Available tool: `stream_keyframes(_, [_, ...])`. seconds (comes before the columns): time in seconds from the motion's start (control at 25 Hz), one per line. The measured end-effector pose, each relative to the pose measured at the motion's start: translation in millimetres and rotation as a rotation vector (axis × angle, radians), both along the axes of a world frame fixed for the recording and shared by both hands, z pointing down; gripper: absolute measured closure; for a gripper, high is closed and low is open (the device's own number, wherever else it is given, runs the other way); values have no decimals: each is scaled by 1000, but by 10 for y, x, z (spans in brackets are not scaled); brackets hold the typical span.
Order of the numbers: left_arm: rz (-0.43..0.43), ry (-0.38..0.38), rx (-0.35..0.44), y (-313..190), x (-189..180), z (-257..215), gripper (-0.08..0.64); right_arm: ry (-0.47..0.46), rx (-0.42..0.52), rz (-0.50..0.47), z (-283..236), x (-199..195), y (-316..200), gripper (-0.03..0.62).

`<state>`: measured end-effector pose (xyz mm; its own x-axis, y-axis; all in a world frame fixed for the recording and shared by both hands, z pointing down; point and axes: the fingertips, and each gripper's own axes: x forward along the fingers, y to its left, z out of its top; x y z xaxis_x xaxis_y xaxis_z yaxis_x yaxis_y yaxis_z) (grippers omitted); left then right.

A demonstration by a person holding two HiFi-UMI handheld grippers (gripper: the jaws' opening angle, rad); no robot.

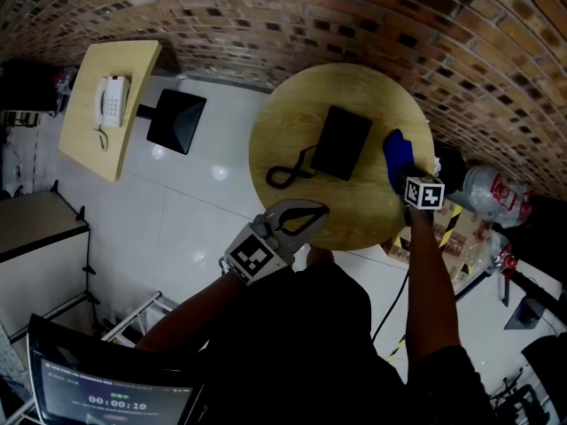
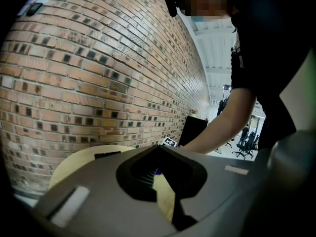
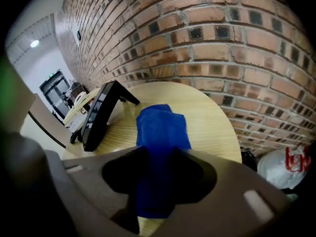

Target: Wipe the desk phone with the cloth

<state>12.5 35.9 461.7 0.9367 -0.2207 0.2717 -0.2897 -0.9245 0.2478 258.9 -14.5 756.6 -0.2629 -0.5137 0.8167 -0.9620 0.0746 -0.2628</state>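
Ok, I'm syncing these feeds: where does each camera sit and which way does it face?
Head view: on the person's head, looking steeply down on round wooden table, black desk phone, blue cloth; left gripper, right gripper show.
Left gripper view: at table's edge, facing brick wall; own shut jaws, right arm.
Right gripper view: low over table; cloth between own jaws, phone left.
Shared: head and right views show phone and cloth.
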Motion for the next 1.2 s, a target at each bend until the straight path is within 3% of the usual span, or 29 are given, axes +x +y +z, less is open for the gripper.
stream_keyframes(0.12, [-3,10,-4,-14,5,-26,554,52,51,-17,-136,43,-54,415])
stream_keyframes(0.28, [4,21,13,-36,-35,-93,554,153,232,-14,-702,104,-164,414])
stream_keyframes(0.48, [18,50,46,-88,-56,-283,554,61,418,32,-1562,-53,-108,414])
stream_keyframes(0.64, [38,99,76,-69,-93,-531,554,-87,598,-30,-2409,-636,31,414])
stream_keyframes(0.88, [62,169,107,18,-204,-986,554,-177,822,-221,-3670,-1732,468,427])
stream_keyframes(0.96, [79,174,115,52,-221,-1070,554,-165,864,-289,-3917,-2014,606,469])
stream_keyframes(1.08, [108,177,152,158,-247,-1143,554,-167,887,-348,-4094,-2343,789,592])
stream_keyframes(1.2, [109,207,181,247,-311,-1239,554,-201,880,-346,-4115,-2585,935,592])
